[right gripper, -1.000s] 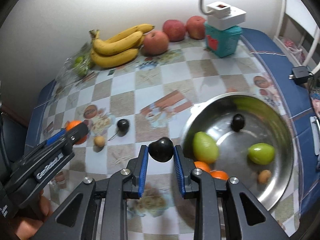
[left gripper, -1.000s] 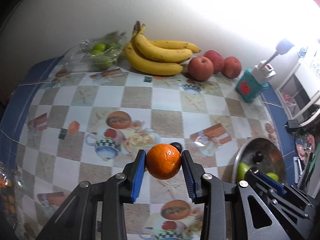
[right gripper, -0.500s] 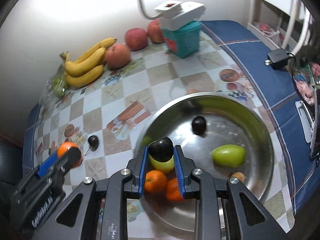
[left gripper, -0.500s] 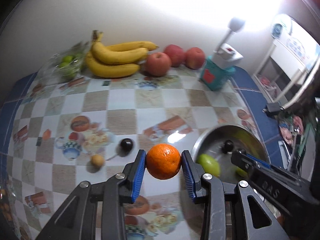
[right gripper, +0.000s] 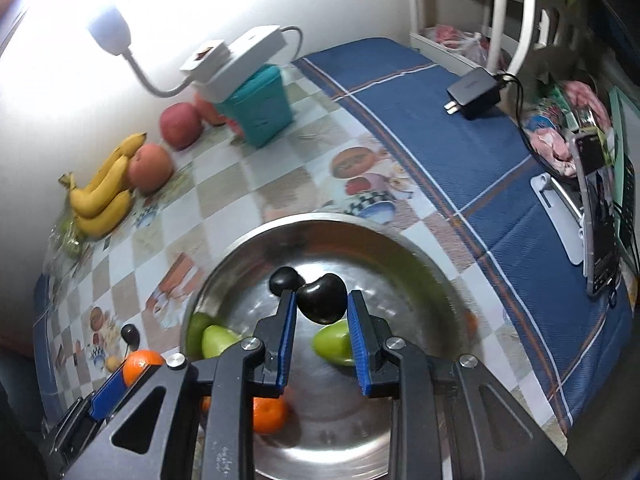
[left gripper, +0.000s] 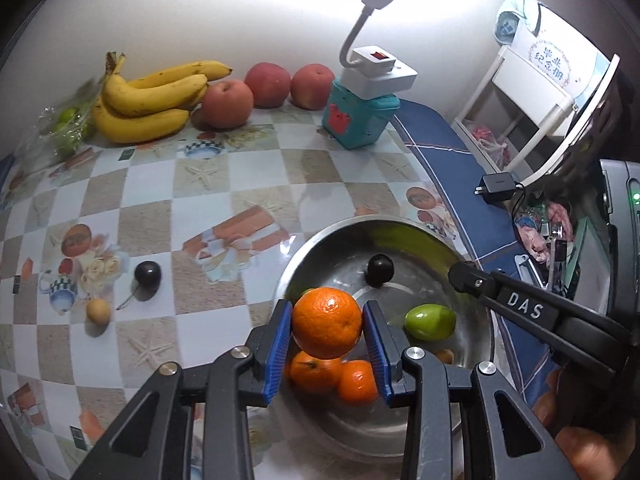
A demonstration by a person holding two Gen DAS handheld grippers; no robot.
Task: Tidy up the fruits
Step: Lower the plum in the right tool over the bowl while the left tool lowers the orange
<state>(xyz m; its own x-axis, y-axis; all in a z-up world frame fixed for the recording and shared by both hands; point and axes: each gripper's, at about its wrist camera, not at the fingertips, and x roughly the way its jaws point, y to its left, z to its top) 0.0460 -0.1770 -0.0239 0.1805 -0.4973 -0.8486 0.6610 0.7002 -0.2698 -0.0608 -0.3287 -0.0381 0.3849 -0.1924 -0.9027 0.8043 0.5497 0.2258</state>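
Both grippers moved right from over the tablecloth to over the steel bowl point(left gripper: 400, 226): left gripper point(left gripper: 326, 330) clamped on orange point(left gripper: 326, 322), right gripper point(right gripper: 322, 312) pinching dark plum point(right gripper: 322, 298), both w/ jaws narrow, so drop-off looks next; one plum point(left gripper: 147, 275) + small tan fruit point(left gripper: 98, 311) left on cloth.

Round orange point(left gripper: 326, 322) & dark plum point(right gripper: 322, 298) — both aloft over steel bowl point(left gripper: 420, 234) w/ green, orange fruit.

I've carried the orange point(left gripper: 326, 322) and the dark plum point(right gripper: 321, 297) from above the tablecloth to over the bowl point(left gripper: 404, 228).
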